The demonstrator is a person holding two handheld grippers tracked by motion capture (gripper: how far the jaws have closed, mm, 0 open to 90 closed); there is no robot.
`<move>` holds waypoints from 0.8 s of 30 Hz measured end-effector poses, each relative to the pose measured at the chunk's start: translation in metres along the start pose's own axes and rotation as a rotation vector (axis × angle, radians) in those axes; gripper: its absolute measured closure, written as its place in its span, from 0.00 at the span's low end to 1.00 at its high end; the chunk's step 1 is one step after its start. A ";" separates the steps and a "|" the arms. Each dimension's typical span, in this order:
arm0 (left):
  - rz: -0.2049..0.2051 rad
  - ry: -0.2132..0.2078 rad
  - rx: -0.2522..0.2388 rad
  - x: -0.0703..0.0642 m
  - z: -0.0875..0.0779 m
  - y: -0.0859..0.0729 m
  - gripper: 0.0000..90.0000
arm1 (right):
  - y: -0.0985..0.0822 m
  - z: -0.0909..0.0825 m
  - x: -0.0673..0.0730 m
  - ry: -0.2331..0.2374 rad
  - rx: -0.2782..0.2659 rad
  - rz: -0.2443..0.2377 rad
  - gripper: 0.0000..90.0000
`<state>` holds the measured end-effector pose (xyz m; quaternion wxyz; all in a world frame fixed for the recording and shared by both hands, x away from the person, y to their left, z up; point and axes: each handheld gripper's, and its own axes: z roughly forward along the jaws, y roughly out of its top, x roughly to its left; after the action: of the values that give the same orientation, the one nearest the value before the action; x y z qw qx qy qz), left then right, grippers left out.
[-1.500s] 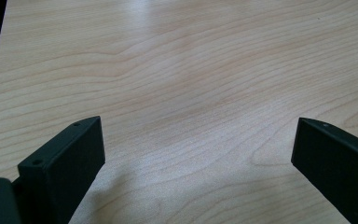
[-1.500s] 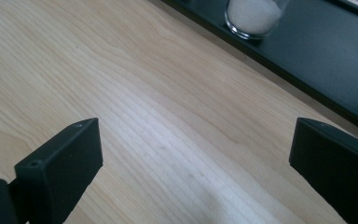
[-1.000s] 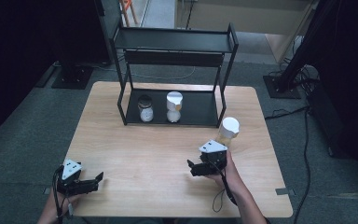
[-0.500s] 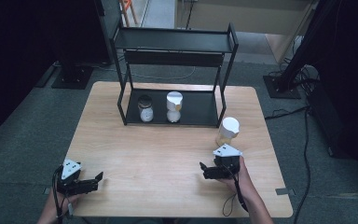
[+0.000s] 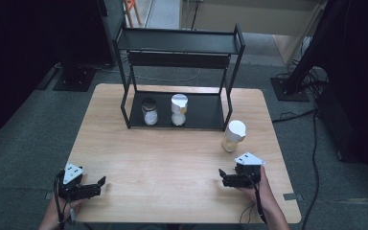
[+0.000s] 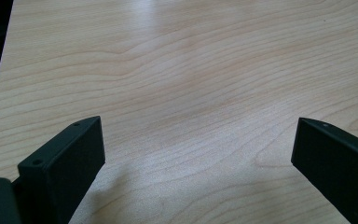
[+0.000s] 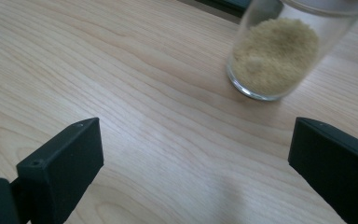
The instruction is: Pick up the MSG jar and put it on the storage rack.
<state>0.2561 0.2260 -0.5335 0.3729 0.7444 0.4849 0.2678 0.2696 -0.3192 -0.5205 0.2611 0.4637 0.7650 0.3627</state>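
A glass jar of yellow grains with a white lid (image 5: pixel 233 136) stands on the wooden table (image 5: pixel 172 158) just right of the black shelf rack (image 5: pixel 179 81). In the right gripper view the jar (image 7: pixel 274 56) is ahead and to the right, apart from the jaws. My right gripper (image 5: pixel 224 178) is open near the table's front right, empty (image 7: pixel 193 154). Near the front left corner my left gripper (image 5: pixel 100 184) stands open over bare wood (image 6: pixel 198 149). Two more jars sit on the rack's bottom shelf: a dark-lidded one (image 5: pixel 149 111) and a white-lidded one (image 5: pixel 179 109).
The rack's top shelf (image 5: pixel 182 40) is bare. Cables (image 5: pixel 311 120) and stand bases lie on the grey floor around the table. A person's hands hold both grippers at the front edge.
The right gripper has drawn back toward the front right of the table, away from the jar of grains. The left gripper has stayed put.
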 end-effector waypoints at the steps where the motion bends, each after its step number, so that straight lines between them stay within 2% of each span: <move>1: 0.000 0.001 0.001 0.000 0.000 0.000 0.03 | -0.002 -0.001 -0.002 -0.005 0.001 0.007 0.03; 18: -0.001 0.014 0.003 -0.001 0.000 0.000 0.03 | -0.032 -0.023 -0.036 -0.065 0.005 0.070 0.03; 24: -0.001 0.015 0.004 -0.001 0.000 0.000 0.03 | -0.040 -0.032 -0.047 -0.080 0.003 0.075 0.03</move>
<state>0.2561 0.2252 -0.5338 0.3677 0.7428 0.4887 0.2724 0.2459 -0.3841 -0.5302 0.2772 0.5065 0.7366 0.3523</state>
